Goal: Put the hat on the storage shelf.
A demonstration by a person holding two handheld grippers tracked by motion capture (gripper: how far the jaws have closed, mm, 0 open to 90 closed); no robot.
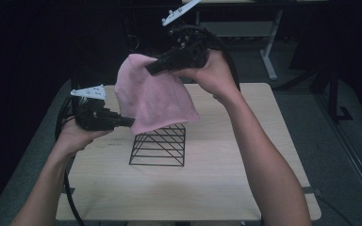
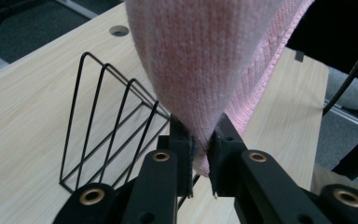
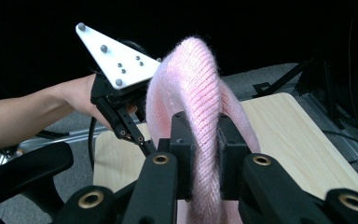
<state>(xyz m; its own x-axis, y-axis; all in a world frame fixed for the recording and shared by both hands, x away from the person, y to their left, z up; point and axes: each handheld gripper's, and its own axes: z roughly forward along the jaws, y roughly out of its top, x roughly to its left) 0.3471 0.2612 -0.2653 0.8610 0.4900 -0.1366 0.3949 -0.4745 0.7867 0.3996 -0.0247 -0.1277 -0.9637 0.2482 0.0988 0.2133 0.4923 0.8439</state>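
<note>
- The light wooden table (image 1: 226, 155) carries everything; nothing near its edges looks likely to fall off.
- The pink knitted cloth (image 1: 155, 96) hangs in the air above the table, stretched between both claws, its lower hem draped just over the rack. If it is lowered carelessly, I think the knit could snag on a wire tip.
- The black wire rack with slanted dividers (image 1: 159, 146) stands mid-table; a caught hem could drag or tip it.
- The right claw (image 1: 152, 68) is clamped on the cloth's upper fold; the thick knit might slide out.
- The left claw (image 1: 131, 122) pinches only a thin lower corner, the likelier slip.
</note>
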